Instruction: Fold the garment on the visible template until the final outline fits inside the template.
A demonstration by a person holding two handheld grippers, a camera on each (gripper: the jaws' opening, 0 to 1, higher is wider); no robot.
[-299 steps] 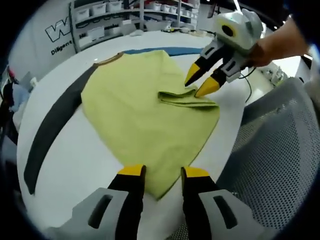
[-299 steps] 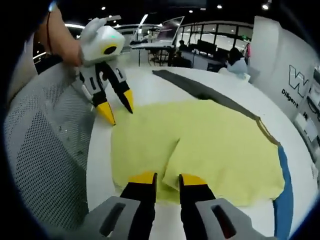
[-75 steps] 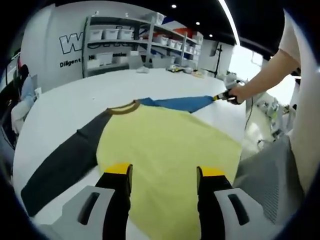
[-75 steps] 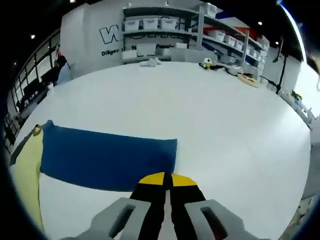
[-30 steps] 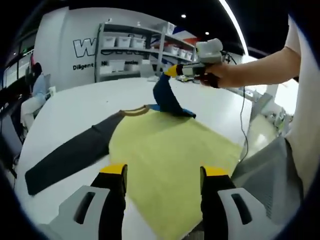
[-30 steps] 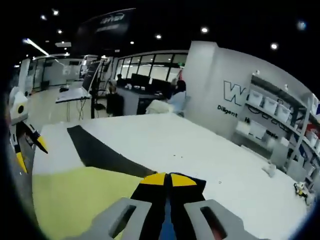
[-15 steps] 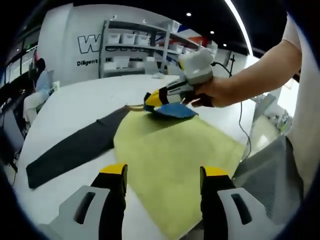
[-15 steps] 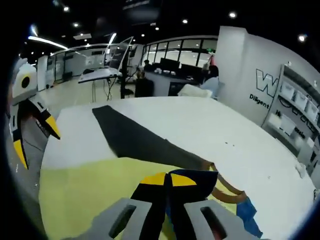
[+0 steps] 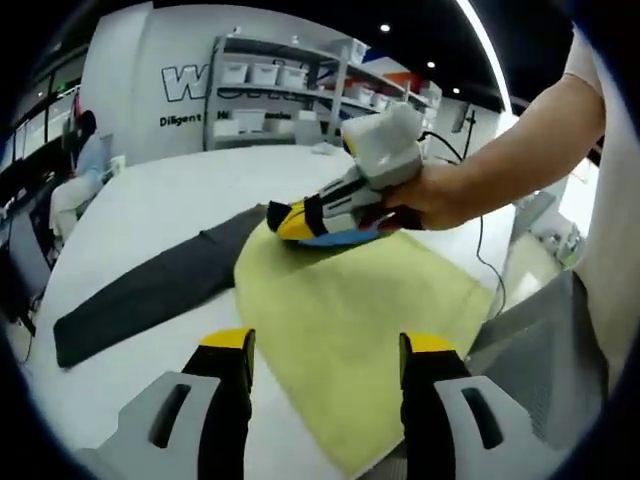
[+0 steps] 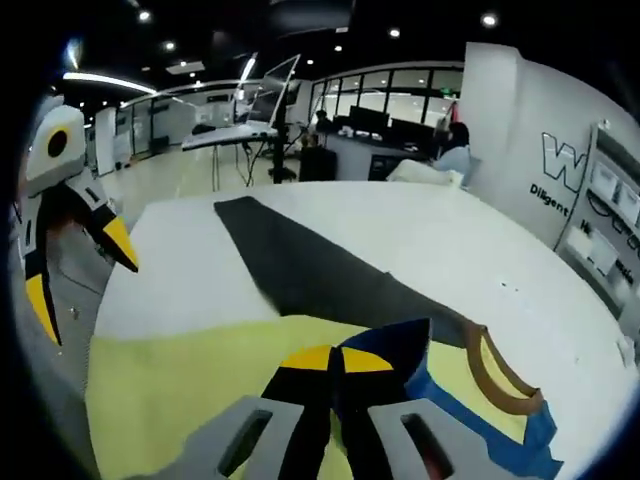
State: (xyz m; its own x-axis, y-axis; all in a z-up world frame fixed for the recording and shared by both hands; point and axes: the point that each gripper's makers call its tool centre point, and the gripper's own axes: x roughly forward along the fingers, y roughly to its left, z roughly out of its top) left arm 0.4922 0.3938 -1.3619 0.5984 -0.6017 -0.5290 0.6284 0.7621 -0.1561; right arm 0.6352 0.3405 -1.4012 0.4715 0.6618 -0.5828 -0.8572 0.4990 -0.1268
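Note:
A yellow-green shirt (image 9: 345,300) lies flat on the white table (image 9: 170,200), its dark grey sleeve (image 9: 150,290) stretched out to the left. My right gripper (image 9: 288,220), held by a hand, is low over the shirt's upper part and shut on the blue sleeve (image 9: 345,238), which is folded over onto the yellow body. In the right gripper view the shut jaws (image 10: 335,358) pinch the blue sleeve (image 10: 470,425) beside the brown collar (image 10: 490,375). My left gripper (image 9: 325,345) hovers open over the shirt's near edge, holding nothing; it is seen again as the left gripper (image 10: 75,270).
Shelving with white bins (image 9: 280,85) stands behind the table, by a lettered wall. A grey mesh chair (image 9: 545,350) is close on the right. A person (image 9: 85,150) sits at the far left. Desks and screens (image 10: 240,125) fill the room beyond the dark sleeve (image 10: 300,265).
The right gripper has carried the blue sleeve from raised above the table down and across onto the yellow body, toward the dark sleeve. The left gripper stays open near the hem.

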